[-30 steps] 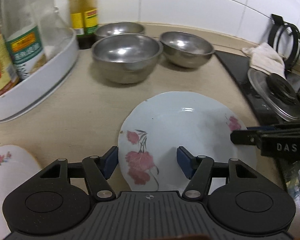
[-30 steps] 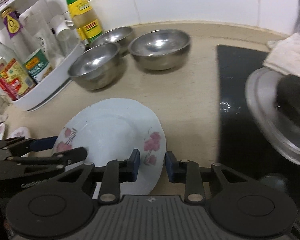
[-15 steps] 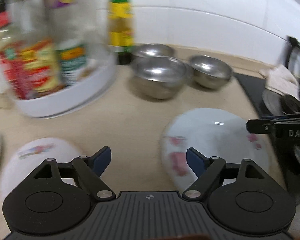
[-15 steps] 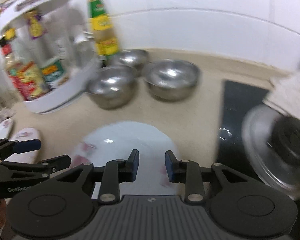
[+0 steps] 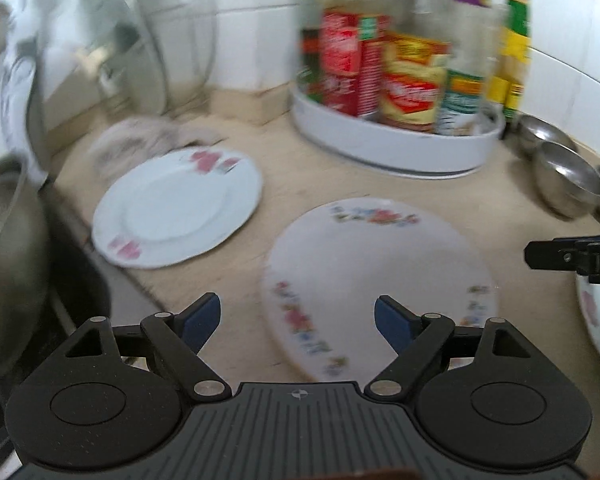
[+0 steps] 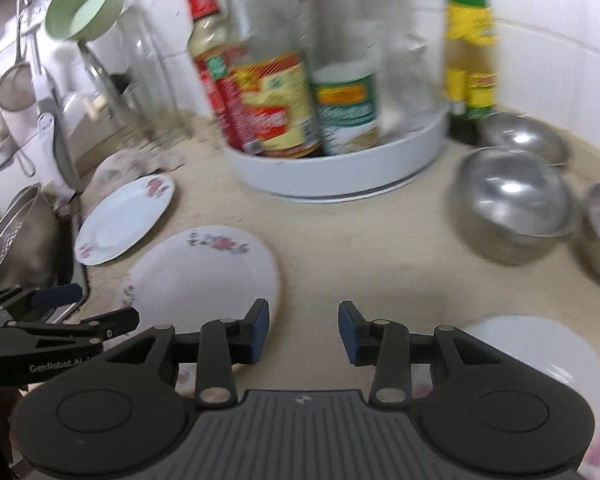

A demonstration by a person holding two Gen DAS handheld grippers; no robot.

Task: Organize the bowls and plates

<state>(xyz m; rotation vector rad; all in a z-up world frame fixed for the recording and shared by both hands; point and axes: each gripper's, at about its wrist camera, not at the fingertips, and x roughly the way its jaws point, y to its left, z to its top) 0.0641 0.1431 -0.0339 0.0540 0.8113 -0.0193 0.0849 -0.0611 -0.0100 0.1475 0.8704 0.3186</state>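
Observation:
My left gripper (image 5: 296, 316) is open wide and empty, hovering over the near edge of a white plate with small coloured flowers (image 5: 380, 280) that lies flat on the beige counter. A second plate with pink flowers (image 5: 176, 208) lies to its left by the sink. My right gripper (image 6: 303, 328) has its jaws opening, with only bare counter between them. It is just right of the coloured-flower plate (image 6: 204, 272). The pale plate with pink blossoms (image 6: 540, 352) lies at its lower right. Three steel bowls (image 6: 512, 200) stand at the right.
A white turntable tray (image 6: 340, 172) full of sauce bottles stands behind the plates. A sink with a steel basin (image 6: 16, 240) borders the counter on the left. Glass jars and hanging utensils line the tiled wall. A patterned cloth (image 5: 148, 140) lies behind the far plate.
Both grippers swung left, away from the pale blossom plate and the stove, toward the two plates near the sink. The left jaws spread wider and the right jaws parted.

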